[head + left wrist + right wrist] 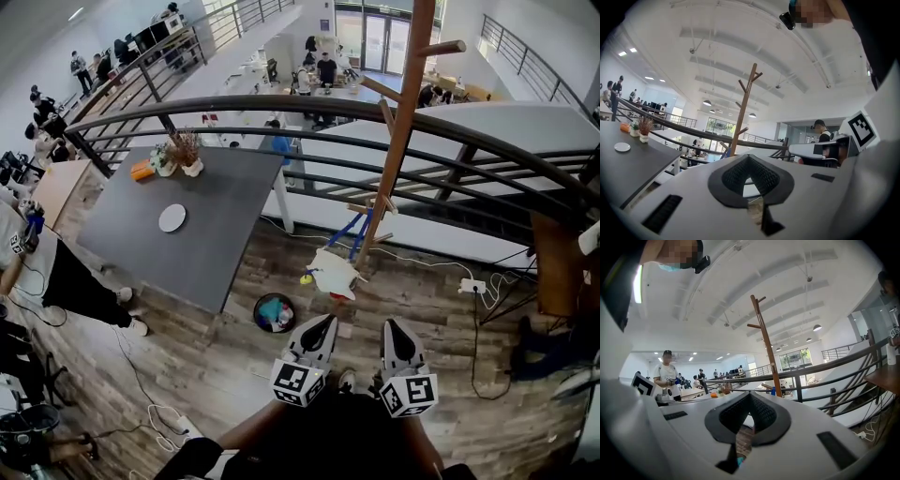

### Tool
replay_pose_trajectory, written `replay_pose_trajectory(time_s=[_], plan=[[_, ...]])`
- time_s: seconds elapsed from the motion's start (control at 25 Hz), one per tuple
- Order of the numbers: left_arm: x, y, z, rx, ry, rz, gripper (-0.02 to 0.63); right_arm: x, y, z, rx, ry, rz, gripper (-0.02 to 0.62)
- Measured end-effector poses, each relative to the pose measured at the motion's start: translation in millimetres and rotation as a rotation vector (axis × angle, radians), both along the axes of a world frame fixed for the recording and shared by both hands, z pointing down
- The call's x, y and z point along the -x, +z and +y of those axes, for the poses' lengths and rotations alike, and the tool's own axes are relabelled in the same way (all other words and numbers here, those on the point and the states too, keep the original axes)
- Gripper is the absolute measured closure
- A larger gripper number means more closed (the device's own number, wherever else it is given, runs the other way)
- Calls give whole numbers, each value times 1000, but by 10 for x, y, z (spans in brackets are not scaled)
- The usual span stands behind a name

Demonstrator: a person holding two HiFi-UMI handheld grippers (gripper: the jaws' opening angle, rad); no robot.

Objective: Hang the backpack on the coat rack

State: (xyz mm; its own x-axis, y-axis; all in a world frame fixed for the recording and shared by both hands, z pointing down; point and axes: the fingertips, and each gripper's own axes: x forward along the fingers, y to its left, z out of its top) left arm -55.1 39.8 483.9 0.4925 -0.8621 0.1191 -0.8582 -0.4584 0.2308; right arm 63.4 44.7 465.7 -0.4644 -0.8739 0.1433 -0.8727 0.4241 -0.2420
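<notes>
The backpack (pixel 335 274) is sitting on the floor right at the foot of the coat rack (pixel 403 122). The person's holding the left gripper (pixel 322 325) and right gripper (pixel 395 328) low, side by side, pointing toward it but well short, both clenched on nothing.

one coat rack (pixel 403 131), one backpack (pixel 335 272), one table (pixel 216 246), one plate (pixel 172 217), two grippers (pixel 327 322) (pixel 392 325)

Wood floor (pixel 216 366) is carrying backpack (pixel 335 272) and round bin (pixel 274 312) just ahead of the fingers (pixel 317 336); grey table (pixel 220 253) is standing further ahead-left, holding white plate (pixel 172 217) and potted plants (pixel 187 155)
</notes>
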Motion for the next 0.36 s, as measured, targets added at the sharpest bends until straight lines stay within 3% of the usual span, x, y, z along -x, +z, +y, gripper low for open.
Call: replay_pose_trajectory(time_s=[0.36], plan=[[119,-21,-47,0,-8,11,598,48,4,-43,9,3,11,583]])
